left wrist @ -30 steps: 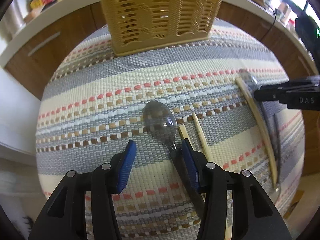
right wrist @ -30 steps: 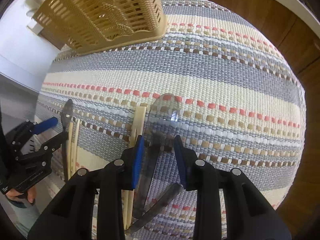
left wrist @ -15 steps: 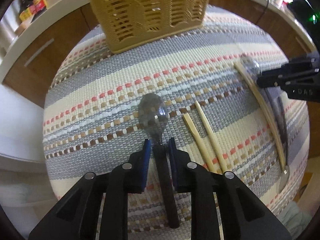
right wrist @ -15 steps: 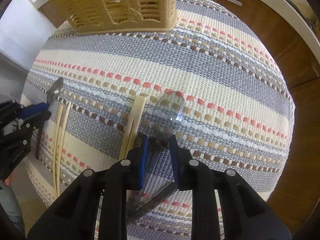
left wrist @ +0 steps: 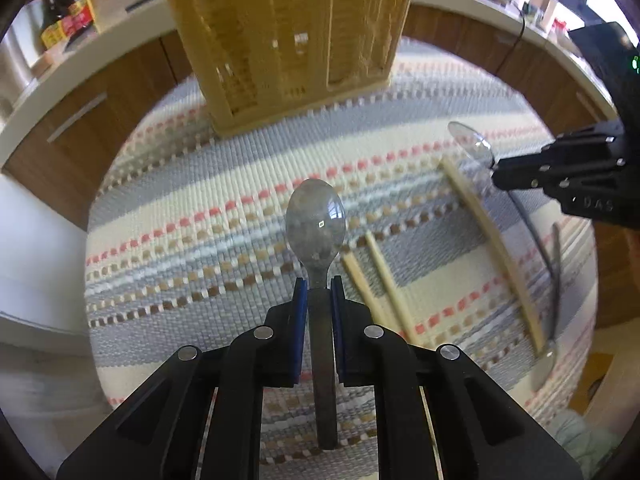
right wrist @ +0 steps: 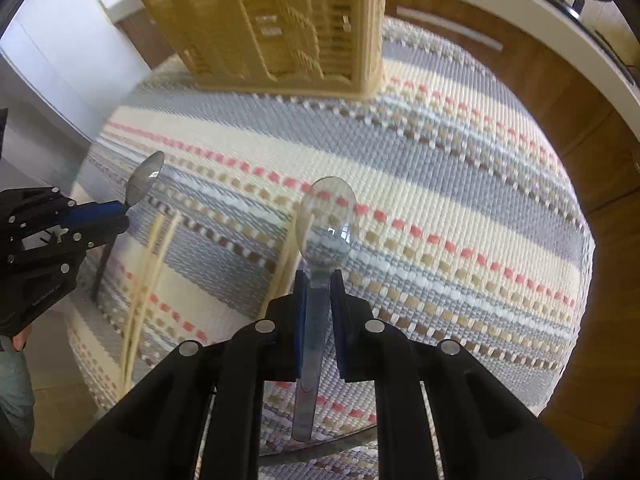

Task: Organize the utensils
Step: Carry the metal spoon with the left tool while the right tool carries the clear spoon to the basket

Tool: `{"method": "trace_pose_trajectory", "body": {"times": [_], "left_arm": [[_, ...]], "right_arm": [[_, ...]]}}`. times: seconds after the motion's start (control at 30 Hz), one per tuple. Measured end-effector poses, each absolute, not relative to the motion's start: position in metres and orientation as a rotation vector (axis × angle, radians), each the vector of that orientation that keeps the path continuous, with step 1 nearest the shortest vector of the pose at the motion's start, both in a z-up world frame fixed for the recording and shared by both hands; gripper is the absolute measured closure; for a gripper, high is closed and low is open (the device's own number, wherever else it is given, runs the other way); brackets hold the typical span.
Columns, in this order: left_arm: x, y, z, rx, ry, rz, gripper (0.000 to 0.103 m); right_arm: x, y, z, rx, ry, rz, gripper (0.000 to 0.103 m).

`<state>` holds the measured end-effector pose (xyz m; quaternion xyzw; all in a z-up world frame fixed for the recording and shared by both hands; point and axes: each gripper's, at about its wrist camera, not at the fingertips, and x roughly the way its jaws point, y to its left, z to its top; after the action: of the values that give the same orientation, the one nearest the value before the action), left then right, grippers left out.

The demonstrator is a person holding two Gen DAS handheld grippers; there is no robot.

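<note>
My left gripper is shut on the handle of a dark translucent spoon and holds it above the striped mat. My right gripper is shut on a clear plastic spoon, also lifted off the mat. Each gripper shows in the other's view: the right one with its clear spoon, the left one with its dark spoon. A tan slotted utensil basket stands at the mat's far edge, ahead of both grippers.
Two wooden chopsticks lie on the mat right of my left gripper. Another chopstick and a dark-handled utensil lie further right. A white counter with sauce bottles runs behind. Wooden cabinet fronts surround the table.
Both grippers have closed on their spoons and lifted them off the mat. Both have moved toward the basket, which now looks nearer and larger.
</note>
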<state>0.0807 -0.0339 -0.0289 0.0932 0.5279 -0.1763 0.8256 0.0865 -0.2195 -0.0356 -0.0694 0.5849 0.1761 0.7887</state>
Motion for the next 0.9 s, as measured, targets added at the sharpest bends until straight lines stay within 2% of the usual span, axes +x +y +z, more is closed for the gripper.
{"method": "trace_pose_trajectory", "body": {"times": [0.33,0.63,0.9], "left_arm": [[0.07,-0.035,0.062,0.112,0.839,-0.416,0.093],[0.092,-0.02,0.152,-0.017,0.567,-0.43,0.093],[0.124,-0.032,0.181,-0.119,0.387,-0.425,0.093]], "right_arm": [[0.078,-0.23,0.046,-0.12,1.048,0.461,0.093],[0.092,-0.229,0.139,-0.109,0.758,0.44,0.093],[0.116,-0.227,0.181,-0.099,0.522,0.357,0.093]]}}
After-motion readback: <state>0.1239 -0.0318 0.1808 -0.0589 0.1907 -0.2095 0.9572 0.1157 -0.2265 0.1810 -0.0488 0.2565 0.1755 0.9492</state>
